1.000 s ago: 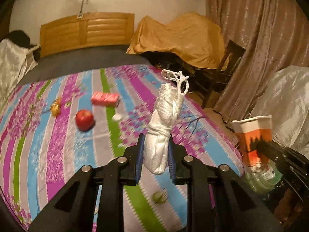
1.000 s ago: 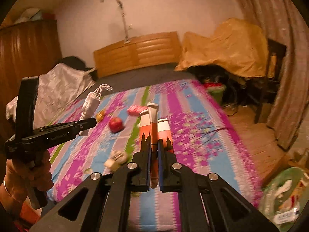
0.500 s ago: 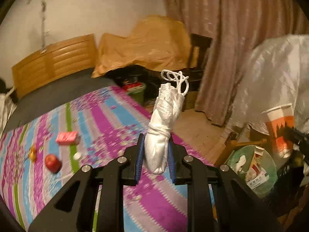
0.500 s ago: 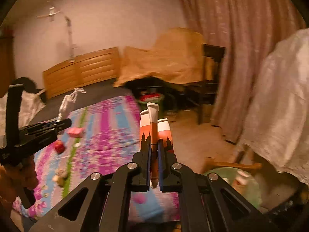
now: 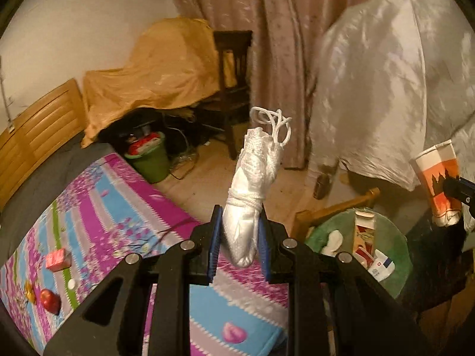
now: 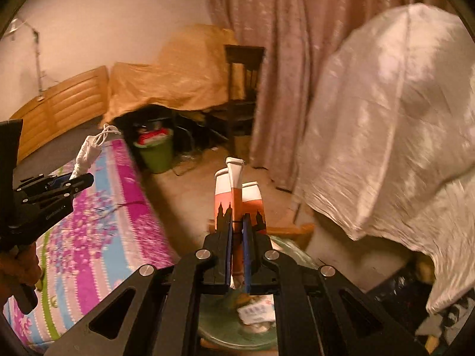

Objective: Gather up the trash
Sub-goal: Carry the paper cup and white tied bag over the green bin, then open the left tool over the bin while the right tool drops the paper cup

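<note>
The left gripper (image 5: 239,246) is clenched on a tied white bag (image 5: 252,204), and the right gripper (image 6: 236,255) pinches a flattened paper cup (image 6: 237,201) — both are carried to the green bin (image 5: 389,237) just below, beside the bed (image 5: 118,207). Next, I think, each must come over the bin and let go. A second ago both cameras faced the bed; now they face the curtain (image 5: 267,29).

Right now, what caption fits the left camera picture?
Left gripper carries a tied white bundle toward the green trash bag.
</note>
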